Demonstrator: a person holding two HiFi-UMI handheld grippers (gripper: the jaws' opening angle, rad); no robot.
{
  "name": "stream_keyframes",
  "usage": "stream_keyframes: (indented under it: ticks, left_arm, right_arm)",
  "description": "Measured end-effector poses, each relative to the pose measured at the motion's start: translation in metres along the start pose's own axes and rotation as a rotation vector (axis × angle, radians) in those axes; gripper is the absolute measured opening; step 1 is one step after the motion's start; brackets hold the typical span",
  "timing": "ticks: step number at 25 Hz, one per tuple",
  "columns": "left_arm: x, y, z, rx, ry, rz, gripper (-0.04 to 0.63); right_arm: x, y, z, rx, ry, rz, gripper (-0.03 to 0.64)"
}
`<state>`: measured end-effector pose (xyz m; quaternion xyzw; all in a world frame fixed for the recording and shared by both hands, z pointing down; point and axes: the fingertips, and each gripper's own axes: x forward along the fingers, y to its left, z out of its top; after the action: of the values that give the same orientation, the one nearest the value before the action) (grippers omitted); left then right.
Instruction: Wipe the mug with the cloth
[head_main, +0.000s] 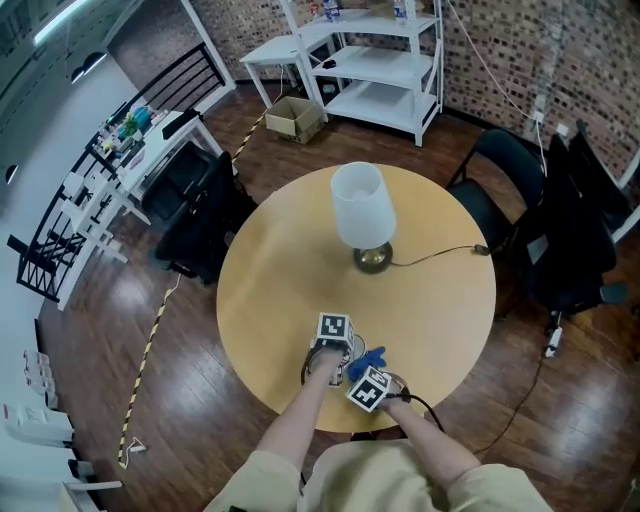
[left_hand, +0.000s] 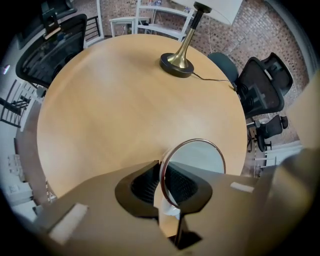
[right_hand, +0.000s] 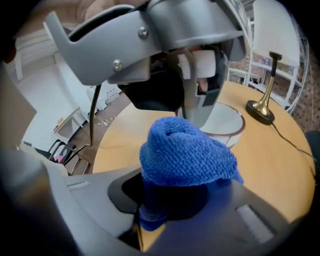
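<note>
A black chair (head_main: 195, 215) stands pushed up to the left edge of the round table (head_main: 280, 290), with a striped floor tape (head_main: 150, 345) running past it over open wood flooring. The table's left half and middle lie bare, giving free room on that side. At the near edge, just in front of the person, the left gripper (left_hand: 161, 185) points steeply down and pinches the wall of the mug (left_hand: 200, 157) – one jaw outside the rim, the other inside. Just to its right the right gripper (right_hand: 172, 200) is clamped on a bunched blue cloth (right_hand: 187, 155), which sits close to the mug; whether the two touch cannot be told. Beyond them, well apart from the mug, a lamp (head_main: 362, 215) stands on the far half of the table, its cable (head_main: 440, 255) trailing over the right edge. Two dark chairs (head_main: 500, 170) crowd that right side. At the back, a box (head_main: 296, 117) sits on the floor beside a white shelf (head_main: 385, 70) – both well clear of the table.
</note>
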<state>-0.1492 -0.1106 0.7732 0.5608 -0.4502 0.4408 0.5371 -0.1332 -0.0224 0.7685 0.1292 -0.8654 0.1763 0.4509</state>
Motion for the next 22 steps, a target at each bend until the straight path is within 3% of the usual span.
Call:
stream_keyframes:
  ticks: [3,6,8,15,19,22]
  left_arm:
    - [-0.007,-0.002,-0.008,0.007,0.042,0.05,0.023]
    - [-0.004,0.003,-0.002,0.043,0.035,0.087,0.025]
    - [-0.003,-0.001,-0.003,0.019,0.027,0.062,0.025]
    - [-0.002,-0.01,0.004,-0.041,-0.008,-0.072,0.043]
    - [-0.012,-0.021,0.003,-0.016,-0.049,-0.173,0.139]
    - [-0.027,-0.02,0.006,0.058,-0.079,-0.18,0.18]
  right_arm:
    - [0.003,0.006,0.0,0.05,0.072,0.05,0.073]
    - [0.003,0.008,-0.002,0.092,0.078,0.087,0.074]
    - [0.0,0.008,-0.011,0.126,0.079,0.107,0.074]
    - [-0.018,0.002,-0.006,0.123,-0.1,0.154,0.074]
    - [-0.032,0.0,-0.006,0.138,-0.164,0.155,0.073]
    - [-0.045,-0.004,-0.011,0.172,-0.196,0.141,0.074]
